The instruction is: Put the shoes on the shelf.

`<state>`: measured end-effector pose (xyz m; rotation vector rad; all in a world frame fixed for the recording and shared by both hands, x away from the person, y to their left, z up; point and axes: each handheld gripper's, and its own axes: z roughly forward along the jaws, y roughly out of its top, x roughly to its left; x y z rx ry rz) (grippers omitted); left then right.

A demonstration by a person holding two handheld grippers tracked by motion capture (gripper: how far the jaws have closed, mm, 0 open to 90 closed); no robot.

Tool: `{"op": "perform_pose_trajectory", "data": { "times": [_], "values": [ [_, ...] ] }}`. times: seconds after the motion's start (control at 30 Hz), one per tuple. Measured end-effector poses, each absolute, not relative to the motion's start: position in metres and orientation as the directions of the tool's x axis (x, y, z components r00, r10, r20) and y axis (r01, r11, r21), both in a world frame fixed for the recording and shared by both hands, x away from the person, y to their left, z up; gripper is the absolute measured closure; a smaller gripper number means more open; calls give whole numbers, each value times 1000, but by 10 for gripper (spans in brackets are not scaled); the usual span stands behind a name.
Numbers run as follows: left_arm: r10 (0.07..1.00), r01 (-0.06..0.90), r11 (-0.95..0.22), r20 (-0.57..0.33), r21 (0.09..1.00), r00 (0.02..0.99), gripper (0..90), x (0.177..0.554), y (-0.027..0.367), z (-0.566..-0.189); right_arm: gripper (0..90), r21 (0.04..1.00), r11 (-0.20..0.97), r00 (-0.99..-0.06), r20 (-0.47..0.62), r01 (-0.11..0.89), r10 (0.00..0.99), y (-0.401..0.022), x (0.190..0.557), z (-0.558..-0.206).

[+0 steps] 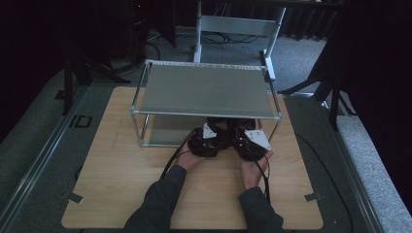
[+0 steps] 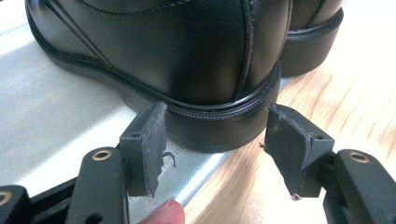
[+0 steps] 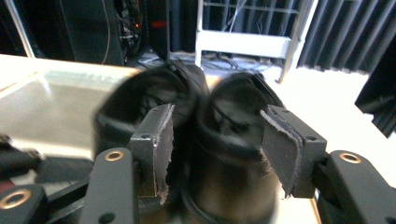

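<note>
A pair of black leather shoes (image 1: 222,124) stands on the lower shelf (image 1: 163,133) of a metal rack, heels toward me. In the left gripper view one shoe's heel (image 2: 205,70) juts over the shelf's front edge, the second shoe (image 2: 313,37) beside it. My left gripper (image 2: 215,140) is open, its pads on either side of that heel and not pressing on it. My right gripper (image 3: 217,140) is open too, with the blurred heel of the right-hand shoe (image 3: 238,112) past its pads and the other shoe (image 3: 149,98) to its left. Both grippers, the left (image 1: 209,137) and the right (image 1: 247,139), sit side by side at the rack's front.
The rack's top shelf (image 1: 204,90) roofs over the shoes, with thin metal posts at its corners. The rack stands on a wooden table (image 1: 121,170). A white frame (image 1: 238,24) and dark curtains lie beyond. A fingertip (image 2: 161,212) shows by the left jaw.
</note>
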<state>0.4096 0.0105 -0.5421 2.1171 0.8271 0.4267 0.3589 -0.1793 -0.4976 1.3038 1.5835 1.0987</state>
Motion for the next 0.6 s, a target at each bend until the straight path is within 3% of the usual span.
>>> {"op": "perform_pose_trajectory", "data": {
  "times": [0.33, 0.43, 0.6],
  "values": [
    [735, 484, -409, -35, 774, 677, 378, 402, 28, -535, 418, 896, 71, -136, -12, 438, 991, -227, 339, -514],
    [756, 529, -381, -74, 759, 651, 388, 393, 37, -536, 407, 856, 77, -153, 3, 512, 988, -237, 336, -514],
    [770, 536, -378, -66, 755, 635, 387, 379, 48, -537, 402, 782, 118, -200, 9, 613, 980, -246, 333, -516]
  ]
}}
